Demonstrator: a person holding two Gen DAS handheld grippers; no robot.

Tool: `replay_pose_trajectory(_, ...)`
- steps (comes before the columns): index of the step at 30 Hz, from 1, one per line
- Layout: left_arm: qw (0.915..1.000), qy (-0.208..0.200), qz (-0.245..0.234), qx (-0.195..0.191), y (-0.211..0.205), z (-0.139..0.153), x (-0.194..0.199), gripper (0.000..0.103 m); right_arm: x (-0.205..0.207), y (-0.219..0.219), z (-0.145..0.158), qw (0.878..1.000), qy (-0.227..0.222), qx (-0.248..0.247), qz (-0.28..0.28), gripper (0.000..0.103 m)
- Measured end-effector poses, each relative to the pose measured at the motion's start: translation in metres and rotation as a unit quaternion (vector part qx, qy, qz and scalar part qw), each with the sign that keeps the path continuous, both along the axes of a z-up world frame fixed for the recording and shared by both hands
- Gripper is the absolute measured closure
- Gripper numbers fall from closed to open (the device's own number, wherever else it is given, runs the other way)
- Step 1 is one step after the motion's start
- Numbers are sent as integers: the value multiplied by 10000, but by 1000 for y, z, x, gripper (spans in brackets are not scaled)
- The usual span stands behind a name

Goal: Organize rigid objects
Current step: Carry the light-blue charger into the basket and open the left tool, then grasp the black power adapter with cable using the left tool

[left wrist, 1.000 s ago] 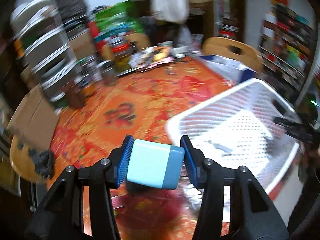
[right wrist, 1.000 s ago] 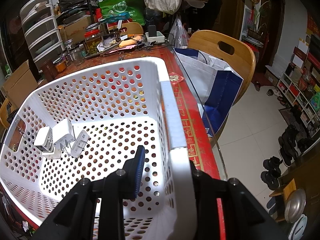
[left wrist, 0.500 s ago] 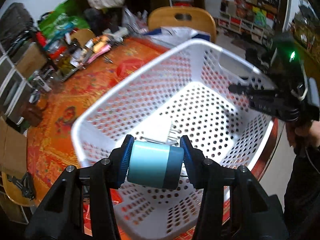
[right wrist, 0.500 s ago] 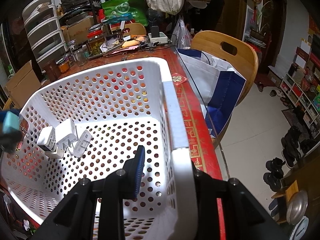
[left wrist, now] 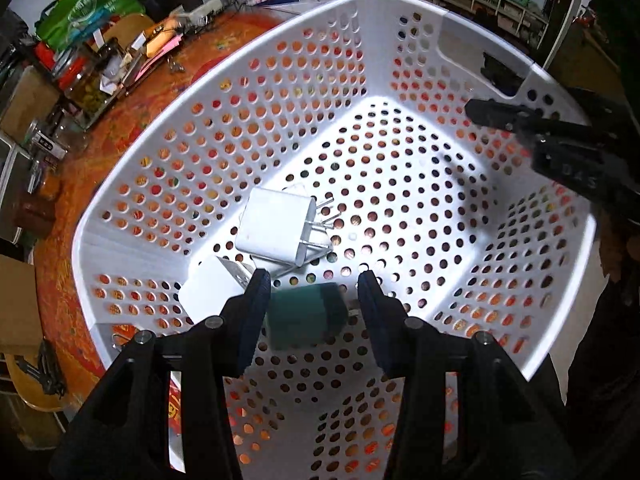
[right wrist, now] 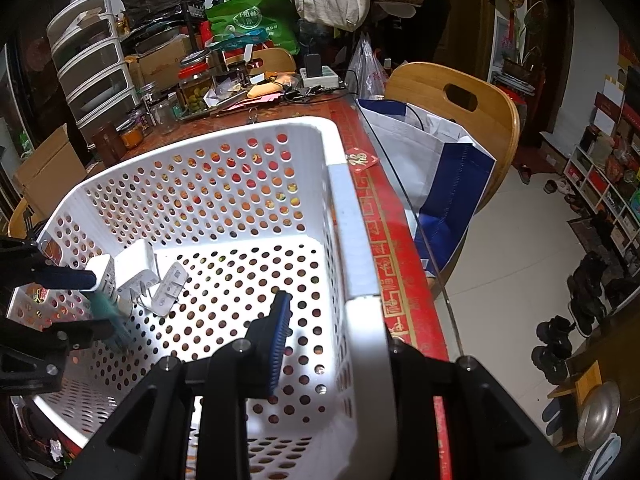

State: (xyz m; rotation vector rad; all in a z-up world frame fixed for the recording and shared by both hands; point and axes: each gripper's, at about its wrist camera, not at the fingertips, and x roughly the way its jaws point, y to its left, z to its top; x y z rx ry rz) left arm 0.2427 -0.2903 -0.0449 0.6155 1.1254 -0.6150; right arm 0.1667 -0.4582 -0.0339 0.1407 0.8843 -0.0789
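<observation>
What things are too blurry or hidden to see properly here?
- Teal block, left wrist view: motion blur smears it; whether the left gripper still pinches it is unclear.
- Right gripper, right wrist view: the basket wall hides its far finger.
- White chargers, right wrist view: too small to count.

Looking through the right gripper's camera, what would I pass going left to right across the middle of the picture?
Left gripper with a teal block → white chargers → basket rim → red table edge → blue-and-white bag → shoes on the floor.
</observation>
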Motion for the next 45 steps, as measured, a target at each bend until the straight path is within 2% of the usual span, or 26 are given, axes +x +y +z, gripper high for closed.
replay_pose_trajectory(3, 10000, 42, 11, 17, -2, -3, 2, 60, -1, 0, 0, 10000, -1, 4, 5, 76)
replay_pose_trajectory(7, 9996, -79, -101, -236, 3, 3, 0, 59, -1, 0, 0, 10000, 5, -4, 0, 76)
replay_pose_trajectory(9, 9983, -253, -120, -507, 13, 16, -5, 48, 0, 0, 0, 10000, 9, -9, -5, 76)
replay_pose_trajectory(12, 9923, -711, 171, -1003, 48, 43, -10, 32, 0, 0, 1, 10000, 10, -8, 2, 76)
replay_pose_trajectory(14, 9822, -980, 573, -1498, 92, 67, -12, 26, 0, 0, 1, 10000, 4, -10, -6, 76)
replay_pose_trajectory(16, 9684, -1319, 1139, -1782, 138, 87, -12, 12, 1, 0, 1, 10000, 6, -12, -13, 76)
replay_pose_trajectory(17, 9620, -1464, 1399, -1831, 159, 93, -11, 0, 1, 0, 1, 10000, 10, -18, -16, 76)
replay_pose_trajectory(18, 9537, -1610, 1730, -1858, 183, 97, -9, 0, 1, 0, 1, 10000, 6, -20, -15, 76)
replay_pose_trajectory(20, 9436, -1646, 2223, -1818, 220, 94, -1, 0, 1, 1, 1, 10000, 2, -20, -8, 76)
replay_pose_trajectory(22, 9351, -1452, 2658, -1840, 253, 80, 13, 0, 2, 1, 1, 10000, 6, -33, -6, 76)
replay_pose_trajectory(24, 9294, -1064, 3051, -1781, 280, 51, 32, 0, 2, 1, 1, 10000, 2, -27, -13, 76)
replay_pose_trajectory(27, 9334, -636, 3185, -1527, 292, 5, 52, 0, 2, 1, 1, 10000, 3, -26, -43, 76)
replay_pose_trajectory(31, 9406, -245, 3052, -1470, 288, -32, 69, 0, 2, 1, 0, 9999, 39, -60, -74, 76)
replay_pose_trajectory(36, 9477, -4, 2896, -1337, 260, -57, 80, 0, 2, 1, 0, 9998, 91, -112, -116, 76)
replay_pose_trajectory(39, 9522, -55, 2855, -1090, 249, -70, 84, 0, 2, 1, 0, 9998, 96, -119, -128, 76)
replay_pose_trajectory(44, 9533, -13, 2832, -1051, 241, -77, 92, 1, 2, 1, 0, 9998, 96, -121, -129, 76)
replay_pose_trajectory(45, 9534, -46, 2841, -1016, 239, -79, 93, 3, 2, 0, 0, 9998, 95, -119, -126, 76)
